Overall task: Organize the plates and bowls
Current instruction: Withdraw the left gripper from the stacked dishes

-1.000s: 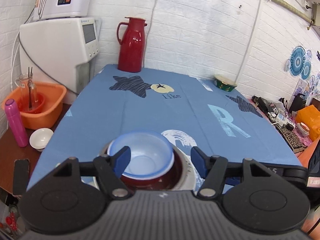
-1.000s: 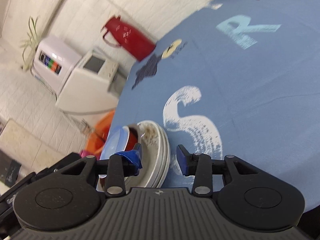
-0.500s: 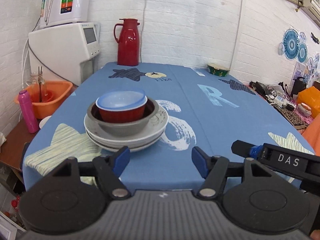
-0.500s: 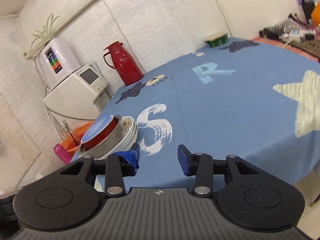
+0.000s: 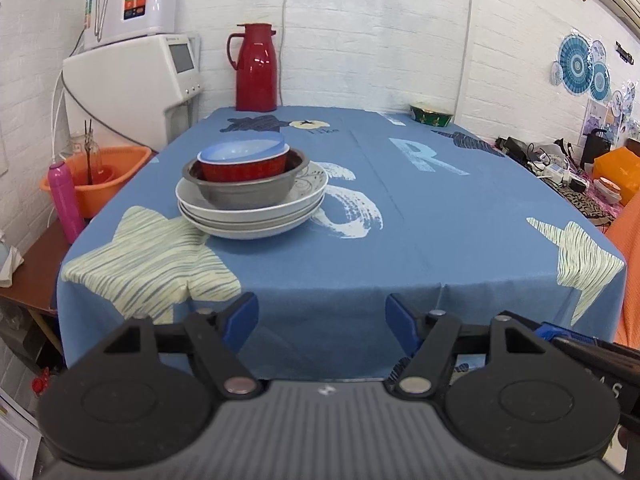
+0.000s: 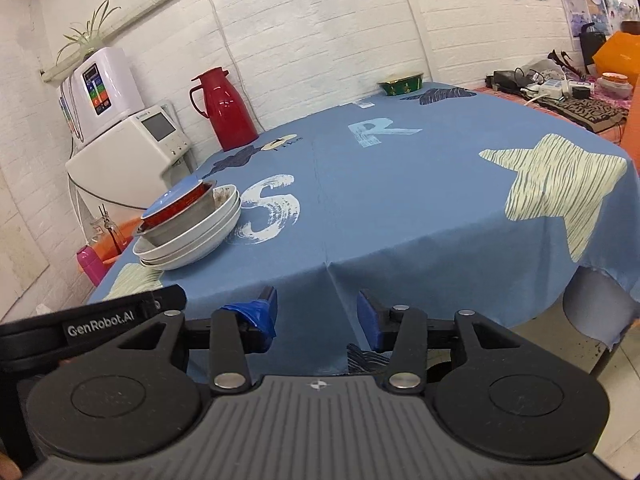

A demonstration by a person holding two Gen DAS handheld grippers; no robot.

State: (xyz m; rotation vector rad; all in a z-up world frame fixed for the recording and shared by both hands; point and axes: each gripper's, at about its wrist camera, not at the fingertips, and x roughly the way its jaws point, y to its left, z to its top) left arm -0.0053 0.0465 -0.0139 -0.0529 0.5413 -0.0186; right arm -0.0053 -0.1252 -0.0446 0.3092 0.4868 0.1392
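One stack of dishes stands on the left part of the blue tablecloth [image 5: 400, 240]. White plates [image 5: 252, 210] lie at the bottom, a grey metal bowl [image 5: 246, 188] sits on them, a red bowl [image 5: 244, 168] is inside it, and a light blue bowl [image 5: 244, 148] is on top. The right wrist view shows the same plates [image 6: 188, 240] at the left. My left gripper [image 5: 322, 320] is open and empty, in front of the table's near edge, well short of the stack. My right gripper [image 6: 318, 314] is also open and empty, off the near edge.
A red thermos jug [image 5: 256, 68] stands at the far edge, a green bowl [image 5: 431, 114] at the far right corner. Left of the table are a white appliance [image 5: 132, 80], an orange basin [image 5: 104, 178] and a pink bottle [image 5: 66, 200]. Clutter [image 5: 560, 172] lies at the right.
Both grippers have pulled back from over the stack to beyond the table's near edge. The stack of dishes has stayed in place. Both grippers remain open.
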